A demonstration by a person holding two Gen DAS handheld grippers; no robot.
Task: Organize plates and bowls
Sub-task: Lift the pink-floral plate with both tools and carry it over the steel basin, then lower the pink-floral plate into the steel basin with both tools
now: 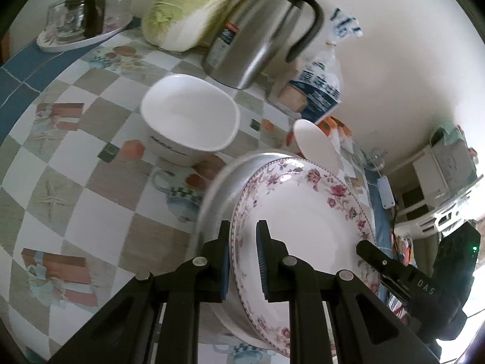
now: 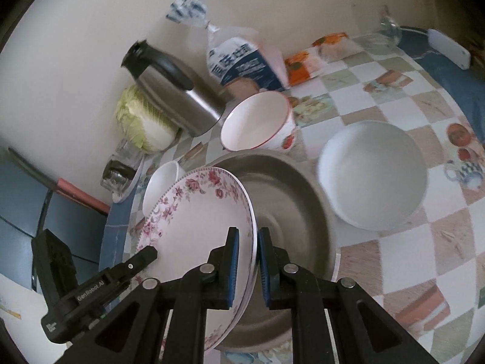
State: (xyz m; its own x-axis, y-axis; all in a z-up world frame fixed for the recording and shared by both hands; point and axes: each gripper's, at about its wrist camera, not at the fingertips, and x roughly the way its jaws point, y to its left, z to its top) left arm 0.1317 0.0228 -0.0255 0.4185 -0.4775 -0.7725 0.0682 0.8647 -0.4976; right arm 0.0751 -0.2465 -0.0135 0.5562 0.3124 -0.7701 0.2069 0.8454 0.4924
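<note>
We hold the floral plate [image 1: 303,221] between both tools, tilted on edge over the steel basin [image 2: 288,200] in the lower middle of each frame. The left gripper [image 1: 242,261] has its jaws narrowed around the plate's rim, one pad outside and one inside; the outer pad sits against the rim, the inner one looks a hair off it, so we judge it a light grasp. The right gripper [image 2: 247,265] clamps the opposite rim, its jaws nearly closed with both blue pads on the plate edge.

As for progress, we judge the task to be at an early stage: only this plate is in hand, and it is not yet laid flat in the basin. Further up the bench [image 1: 91,163], the white square bowl [image 1: 189,115] stands alone at centre in the left view. In the right view a round white bowl [image 2: 372,173] sits right of the basin and a red-rimmed bowl [image 2: 257,121] just beyond it, all unstacked.

Farthest back stand the steel thermos jug [image 1: 260,30] and the cabbage [image 1: 188,9]
</note>
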